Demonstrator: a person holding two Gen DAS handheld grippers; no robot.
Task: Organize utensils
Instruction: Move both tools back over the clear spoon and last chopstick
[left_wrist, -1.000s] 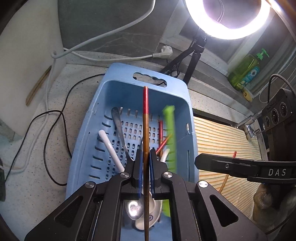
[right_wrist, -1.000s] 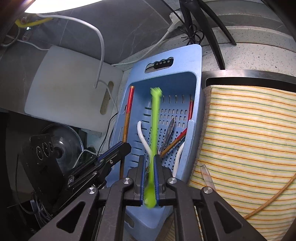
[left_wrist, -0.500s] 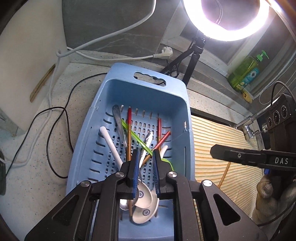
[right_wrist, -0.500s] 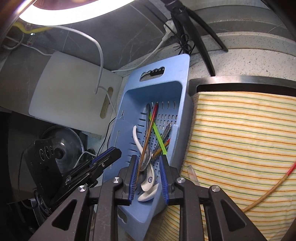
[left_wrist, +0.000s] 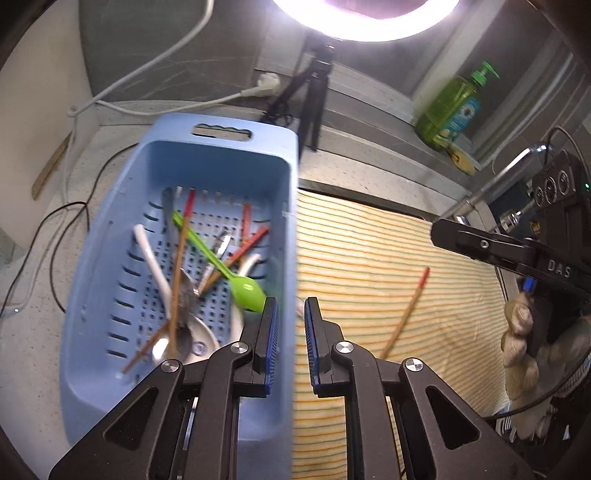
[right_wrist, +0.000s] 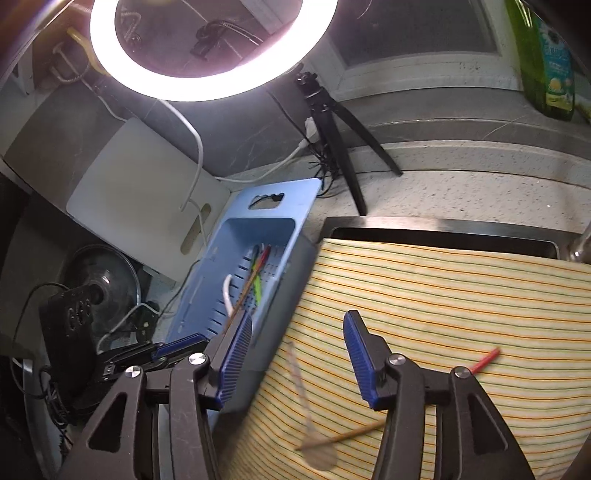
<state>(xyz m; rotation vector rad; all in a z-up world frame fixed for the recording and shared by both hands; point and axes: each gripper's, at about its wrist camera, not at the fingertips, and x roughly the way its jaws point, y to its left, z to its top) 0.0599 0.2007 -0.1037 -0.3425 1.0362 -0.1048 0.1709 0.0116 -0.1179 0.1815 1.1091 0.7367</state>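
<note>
Both grippers empty: left gripper (left_wrist: 288, 314) parted over the basket's (left_wrist: 110, 236) right wall, right gripper (right_wrist: 299, 328) spread wide above the striped cloth (right_wrist: 461, 295), green spoon (left_wrist: 245, 290) and chopsticks piled in basket, one chopstick (left_wrist: 406, 310) on cloth.

Left gripper (left_wrist: 289, 314), right gripper (right_wrist: 298, 332): black angular frames, ribbed blue pads (left_wrist: 270, 332), silver screws (left_wrist: 239, 347); "DAS" lettering, knit-gloved hand (left_wrist: 532, 339).

A lit ring light (right_wrist: 212, 48) on a black tripod (right_wrist: 332, 122) stands on the speckled counter (right_wrist: 461, 184) before a dark marbled wall (left_wrist: 166, 55).
</note>
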